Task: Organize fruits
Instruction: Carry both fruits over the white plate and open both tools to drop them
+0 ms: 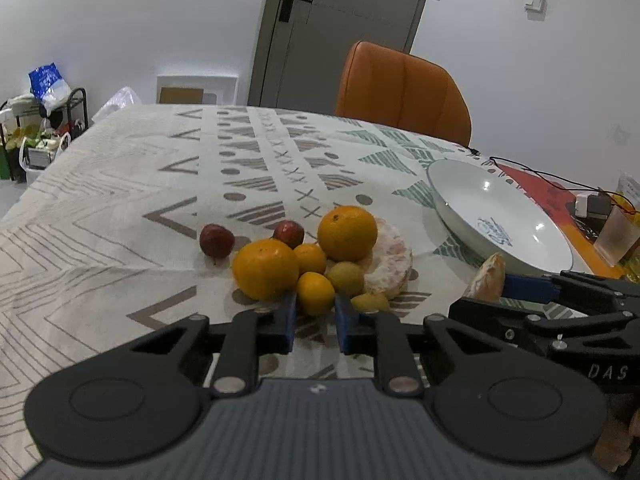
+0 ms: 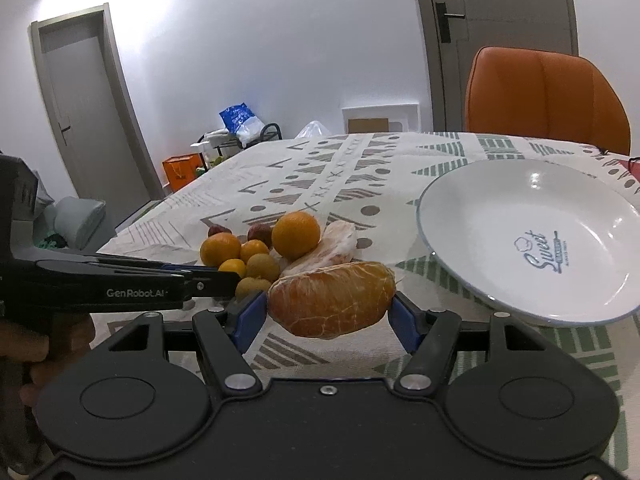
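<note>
Peeled orange piece (image 2: pixel 332 300) clamped between right fingers (image 2: pixel 250 314); small orange (image 1: pixel 315 293) pinched between left fingers (image 1: pixel 289 316).

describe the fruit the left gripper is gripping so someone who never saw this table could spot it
On the patterned tablecloth, left of the white plate, sits a cluster of fruit. At its near edge, the left gripper is shut on a small orange citrus, pinched between the blue pads. It is much smaller than the two big oranges behind it and brighter orange than the yellow-green fruit beside it.
</note>
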The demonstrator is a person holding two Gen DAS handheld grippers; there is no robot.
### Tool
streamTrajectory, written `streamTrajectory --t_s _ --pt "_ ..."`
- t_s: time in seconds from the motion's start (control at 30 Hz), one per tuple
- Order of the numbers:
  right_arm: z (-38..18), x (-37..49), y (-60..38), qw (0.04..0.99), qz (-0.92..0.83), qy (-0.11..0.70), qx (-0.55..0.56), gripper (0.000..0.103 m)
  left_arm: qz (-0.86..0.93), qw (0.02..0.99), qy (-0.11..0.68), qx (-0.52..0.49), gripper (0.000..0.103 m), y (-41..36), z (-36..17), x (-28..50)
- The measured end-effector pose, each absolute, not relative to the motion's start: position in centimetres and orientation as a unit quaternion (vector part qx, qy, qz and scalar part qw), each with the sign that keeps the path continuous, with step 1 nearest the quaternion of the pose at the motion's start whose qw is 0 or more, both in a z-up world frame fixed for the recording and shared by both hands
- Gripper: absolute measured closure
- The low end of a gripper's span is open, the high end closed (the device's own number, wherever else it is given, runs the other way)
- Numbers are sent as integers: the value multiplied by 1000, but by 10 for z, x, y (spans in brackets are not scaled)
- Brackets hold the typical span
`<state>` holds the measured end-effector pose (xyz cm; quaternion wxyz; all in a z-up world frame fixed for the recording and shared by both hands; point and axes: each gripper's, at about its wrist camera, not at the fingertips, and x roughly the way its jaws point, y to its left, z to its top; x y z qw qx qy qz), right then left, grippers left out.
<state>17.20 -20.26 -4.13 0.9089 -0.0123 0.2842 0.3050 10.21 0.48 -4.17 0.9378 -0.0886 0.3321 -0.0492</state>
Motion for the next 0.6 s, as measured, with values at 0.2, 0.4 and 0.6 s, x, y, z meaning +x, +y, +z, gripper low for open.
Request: streamTrajectory --t_s 0.2,0.4,0.6 --pt "-32 173 -215 918 298 262 -2 39 -52 943 318 -80 84 -3 -31 98" --pt "-26 175 -235 928 278 248 13 39 -58 946 311 -72 84 -16 -24 101" --pt "-24 180 -257 938 252 238 28 39 -69 947 309 -61 84 -32 -21 110"
